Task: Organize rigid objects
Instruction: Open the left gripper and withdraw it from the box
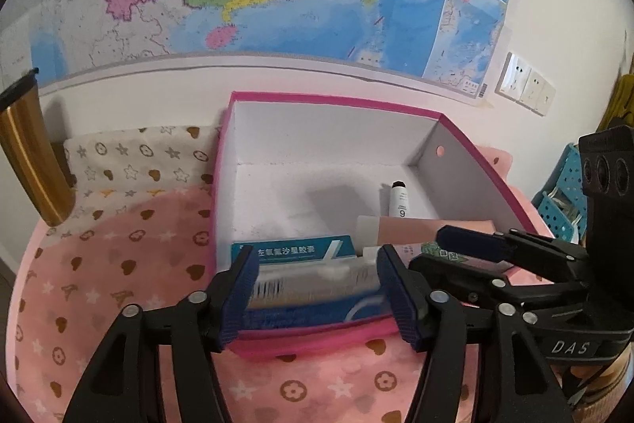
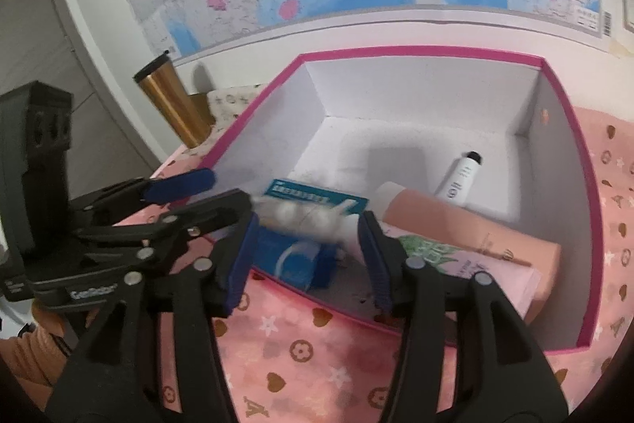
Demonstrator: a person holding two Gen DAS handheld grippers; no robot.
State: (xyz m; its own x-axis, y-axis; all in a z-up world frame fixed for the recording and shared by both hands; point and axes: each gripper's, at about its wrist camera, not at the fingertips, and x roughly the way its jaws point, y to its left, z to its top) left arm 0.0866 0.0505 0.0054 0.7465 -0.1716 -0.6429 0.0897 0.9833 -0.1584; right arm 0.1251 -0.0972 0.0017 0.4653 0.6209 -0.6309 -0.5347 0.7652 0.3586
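Observation:
A pink-rimmed box (image 1: 337, 102) (image 2: 416, 50) with a white inside stands on the cloth. It holds a blue medicine carton (image 1: 293, 250) (image 2: 313, 197) against its near wall, a peach tube (image 1: 416, 226) (image 2: 455, 224) and a small white bottle (image 1: 400, 201) (image 2: 459, 177) with a black cap. A blurred white blister strip (image 2: 309, 215) (image 1: 333, 270) lies across the carton's top. My left gripper (image 1: 317, 254) (image 2: 230, 189) hovers over the near wall, fingers apart on either side of the carton. Beside it, my right gripper (image 2: 309, 224) (image 1: 432, 248) has the strip between its tips, and I see no pad pressing on it.
A gold tumbler (image 1: 27, 153) (image 2: 170, 102) stands at the back left on the pink patterned cloth (image 1: 138, 264). A blue perforated basket (image 1: 562, 201) sits right of the box. A wall map and sockets (image 1: 523, 84) are behind. A flat pink packet (image 2: 495, 272) lies under the tube.

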